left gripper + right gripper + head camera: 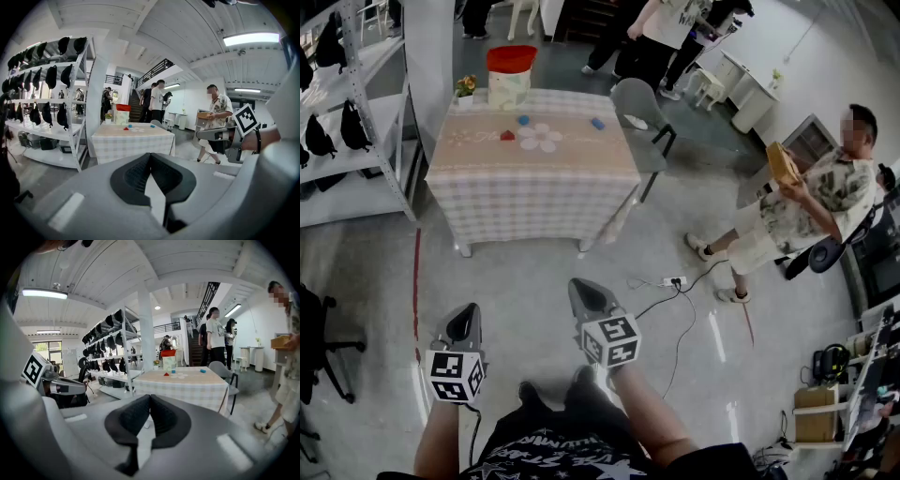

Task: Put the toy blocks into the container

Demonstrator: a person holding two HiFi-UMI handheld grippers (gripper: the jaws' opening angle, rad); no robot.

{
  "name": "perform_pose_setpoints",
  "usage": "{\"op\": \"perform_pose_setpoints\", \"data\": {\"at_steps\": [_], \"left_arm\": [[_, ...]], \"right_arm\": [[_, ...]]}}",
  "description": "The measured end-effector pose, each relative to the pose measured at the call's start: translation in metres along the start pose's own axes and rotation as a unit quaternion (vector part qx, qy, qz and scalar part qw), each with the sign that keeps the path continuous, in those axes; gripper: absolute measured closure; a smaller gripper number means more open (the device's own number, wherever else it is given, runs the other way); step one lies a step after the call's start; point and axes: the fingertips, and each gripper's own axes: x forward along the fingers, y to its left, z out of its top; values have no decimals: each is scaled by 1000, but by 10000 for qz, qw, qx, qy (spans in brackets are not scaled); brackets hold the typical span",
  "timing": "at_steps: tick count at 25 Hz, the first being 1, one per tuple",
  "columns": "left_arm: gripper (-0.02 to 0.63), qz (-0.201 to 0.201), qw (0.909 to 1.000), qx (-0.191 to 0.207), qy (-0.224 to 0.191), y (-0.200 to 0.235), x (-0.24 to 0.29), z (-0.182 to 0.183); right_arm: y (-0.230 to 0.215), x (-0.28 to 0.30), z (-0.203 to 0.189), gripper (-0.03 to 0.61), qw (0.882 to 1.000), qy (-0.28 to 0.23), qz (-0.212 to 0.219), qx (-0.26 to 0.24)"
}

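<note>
A table with a checked cloth (pixel 534 187) stands some way ahead of me. On it are a pale container with a red lid (pixel 510 75), a red block (pixel 507 135), two blue blocks (pixel 523 120) (pixel 597 123) and a white flower-shaped piece (pixel 542 138). My left gripper (pixel 467 321) and right gripper (pixel 584 294) hang low over the floor, far short of the table, both shut and empty. The left gripper view shows its jaws (pixel 149 161) together and the table (pixel 132 136) beyond. The right gripper view shows closed jaws (pixel 150 404), the red block (pixel 166 373) and the container (pixel 168 361).
A grey chair (pixel 639 112) stands at the table's right side. A person carrying a box (pixel 806 206) walks at the right. Shelving with black bags (pixel 337 131) lines the left. A power strip and cable (pixel 673 281) lie on the floor ahead. Several people stand beyond the table.
</note>
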Motion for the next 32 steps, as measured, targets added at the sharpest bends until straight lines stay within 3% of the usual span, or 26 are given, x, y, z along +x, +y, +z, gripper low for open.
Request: {"op": "perform_pose_setpoints", "data": {"at_steps": [6, 10, 15, 22, 25, 32], "left_arm": [[604, -42, 9998, 60, -205, 8, 7, 20], [604, 2, 9999, 5, -139, -2, 2, 14], [604, 150, 9997, -164, 43, -1, -8, -5], [604, 153, 9998, -6, -138, -4, -12, 4], [604, 193, 9996, -54, -175, -7, -11, 7], [604, 356, 9993, -128, -13, -1, 17, 5]], "right_arm": [[13, 12, 7, 574, 9998, -79, 180, 47], [13, 8, 0, 574, 9997, -30, 220, 87], [7, -1, -4, 574, 9997, -62, 77, 203], [0, -17, -4, 574, 9986, -350, -87, 389], [-3, -20, -4, 418, 9983, -338, 75, 460], [-37, 11, -9, 247, 9980, -223, 206, 546]]}}
